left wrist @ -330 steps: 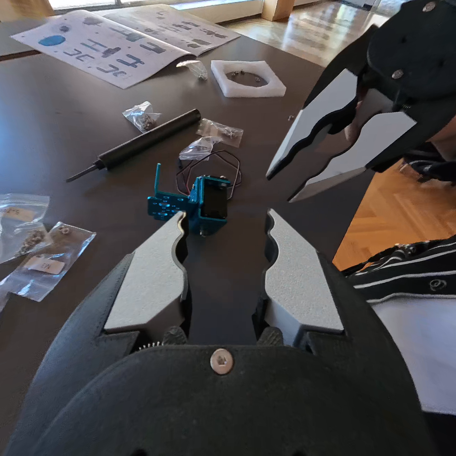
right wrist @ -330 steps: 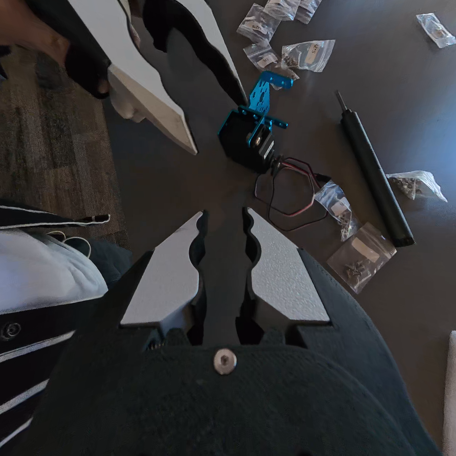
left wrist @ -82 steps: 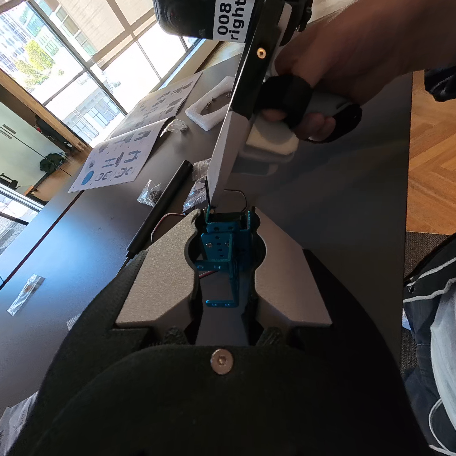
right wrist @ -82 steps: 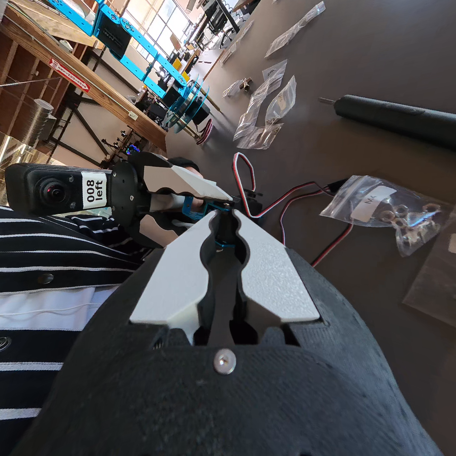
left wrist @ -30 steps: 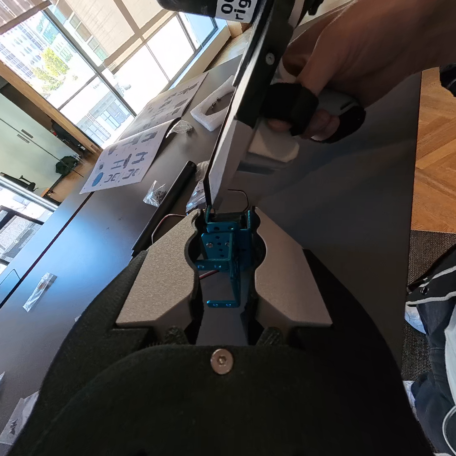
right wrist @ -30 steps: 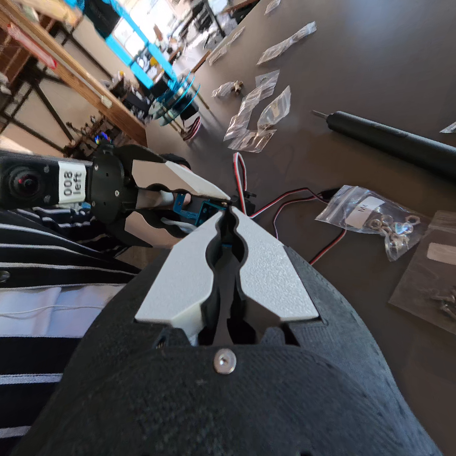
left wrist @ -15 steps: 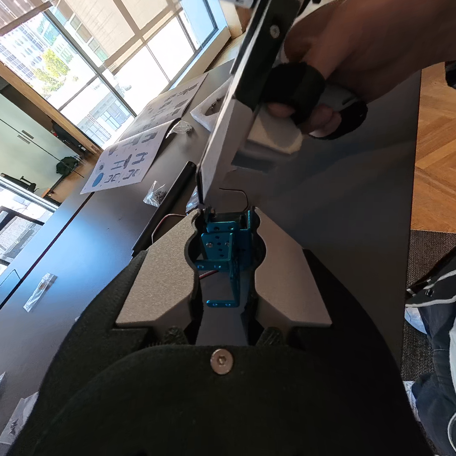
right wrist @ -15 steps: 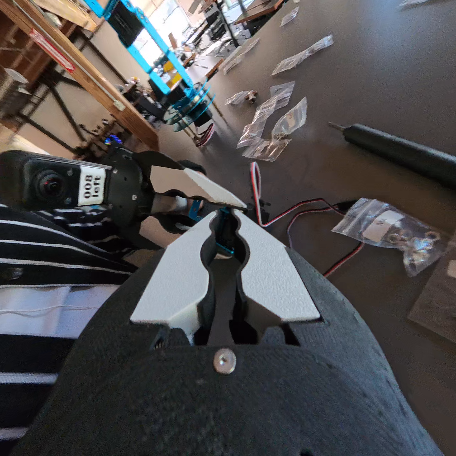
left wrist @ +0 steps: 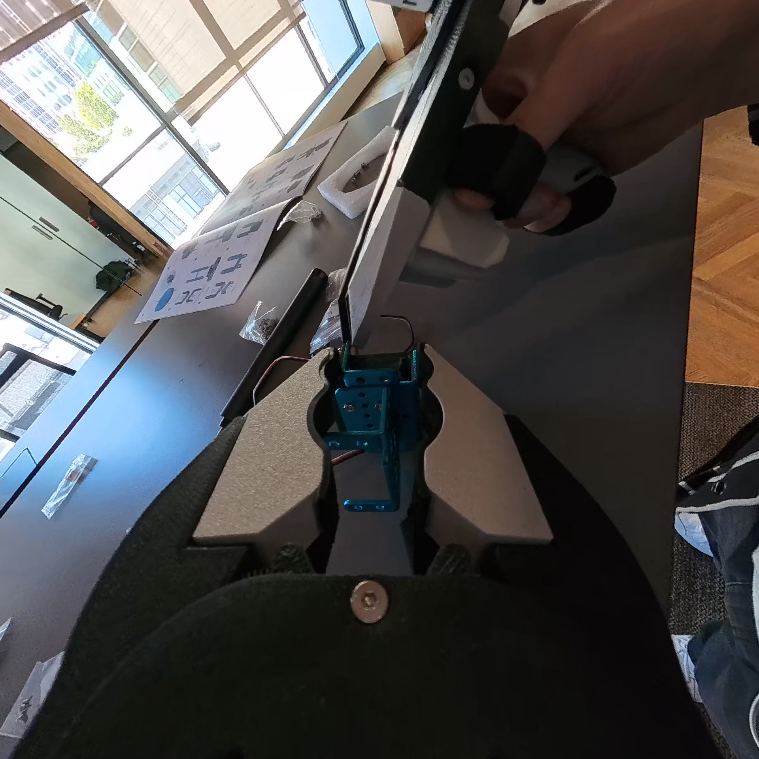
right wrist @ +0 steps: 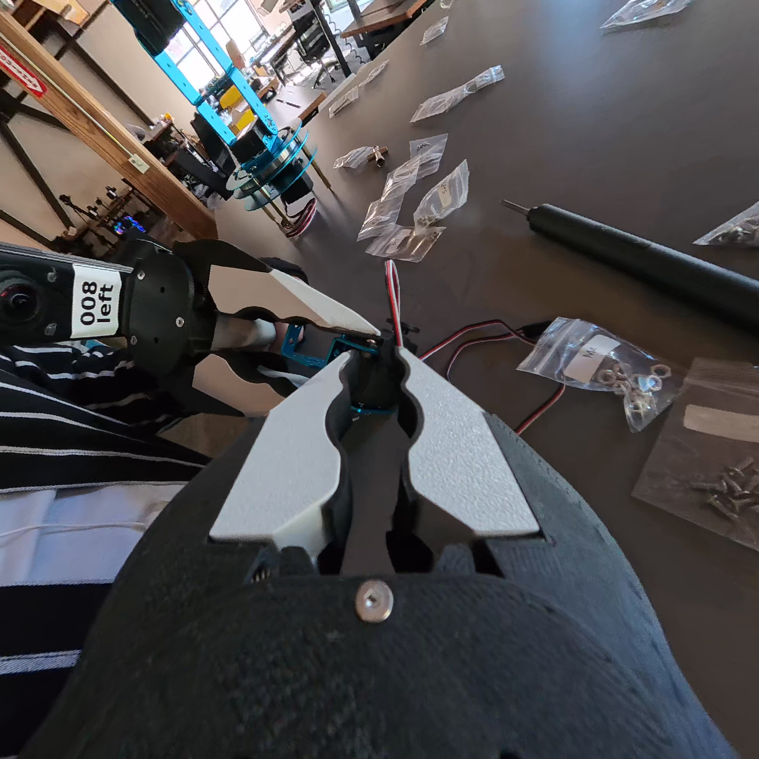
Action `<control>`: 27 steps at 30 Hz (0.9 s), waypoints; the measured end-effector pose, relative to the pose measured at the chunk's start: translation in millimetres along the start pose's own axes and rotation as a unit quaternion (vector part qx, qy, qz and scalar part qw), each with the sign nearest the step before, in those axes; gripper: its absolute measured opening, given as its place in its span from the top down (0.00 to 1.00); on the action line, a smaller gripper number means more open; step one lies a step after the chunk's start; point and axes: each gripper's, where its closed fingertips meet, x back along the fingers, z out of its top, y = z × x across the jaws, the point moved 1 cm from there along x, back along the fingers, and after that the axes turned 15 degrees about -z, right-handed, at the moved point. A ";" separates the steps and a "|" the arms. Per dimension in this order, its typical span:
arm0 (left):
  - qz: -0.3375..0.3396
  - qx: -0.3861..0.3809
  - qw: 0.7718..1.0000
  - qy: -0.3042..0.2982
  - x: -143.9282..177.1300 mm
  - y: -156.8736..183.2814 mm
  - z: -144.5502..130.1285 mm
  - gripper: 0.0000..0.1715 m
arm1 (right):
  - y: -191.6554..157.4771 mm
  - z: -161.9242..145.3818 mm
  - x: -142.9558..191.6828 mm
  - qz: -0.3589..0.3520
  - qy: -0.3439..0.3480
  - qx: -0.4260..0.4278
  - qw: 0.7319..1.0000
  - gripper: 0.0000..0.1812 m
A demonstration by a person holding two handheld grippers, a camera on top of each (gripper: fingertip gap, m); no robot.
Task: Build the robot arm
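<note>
My left gripper (left wrist: 378, 357) is shut on a blue perforated metal bracket (left wrist: 371, 415) that carries a black servo (right wrist: 373, 382), and holds it above the dark table (left wrist: 554, 369). The servo's red, white and black wires (right wrist: 464, 341) trail onto the table. My right gripper (right wrist: 374, 352), held by a hand (left wrist: 616, 82), comes down from above. Its jaws stand slightly apart, with the tips at the bracket's top edge (left wrist: 347, 349) and the servo showing in the gap. The left gripper's upper finger (right wrist: 287, 295) reaches that same spot.
A black screwdriver (right wrist: 640, 263) lies on the table beside several clear bags of screws and nuts (right wrist: 595, 365). An open booklet (left wrist: 230, 263) and a white foam frame (left wrist: 357, 180) lie farther back. The table edge and wood floor (left wrist: 723, 287) are on the right. A person's striped clothing (right wrist: 61, 431) is close. My left and right fingertips are right by each other. The black screwdriver (right wrist: 640, 263) is about 12 centimeters from both grippers' fingertips. It is also in sight in the left wrist view (left wrist: 276, 343).
My right gripper's jaws have spread from nearly closed a second ago to slightly apart, tips still at the bracket. My left gripper keeps its grip on the bracket, lifted from the table since 11 s ago.
</note>
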 end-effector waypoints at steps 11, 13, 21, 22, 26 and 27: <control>0.006 -0.002 1.000 -0.002 0.4 -0.2 0.2 0.79 | -4.2 1.2 -1.1 0.006 0.011 0.006 1.000 0.95; 0.007 -0.005 1.000 -0.002 0.4 0.3 0.4 0.79 | -4.1 -0.3 -2.2 0.010 0.006 0.002 1.000 0.95; 0.007 -0.006 1.000 -0.002 0.8 0.9 0.9 0.79 | -4.9 0.0 -1.1 0.026 0.005 -0.008 1.000 0.96; 0.006 -0.005 1.000 -0.002 0.9 0.8 0.9 0.79 | -4.9 -0.2 -1.2 0.029 0.006 -0.010 1.000 0.96; 0.007 -0.006 1.000 -0.002 1.2 1.1 1.1 0.79 | -4.7 -0.5 -0.9 0.040 0.005 -0.017 0.999 0.96; 0.007 -0.006 1.000 -0.002 1.2 1.1 1.1 0.79 | -4.7 -0.6 -0.9 0.042 0.004 -0.017 0.999 0.96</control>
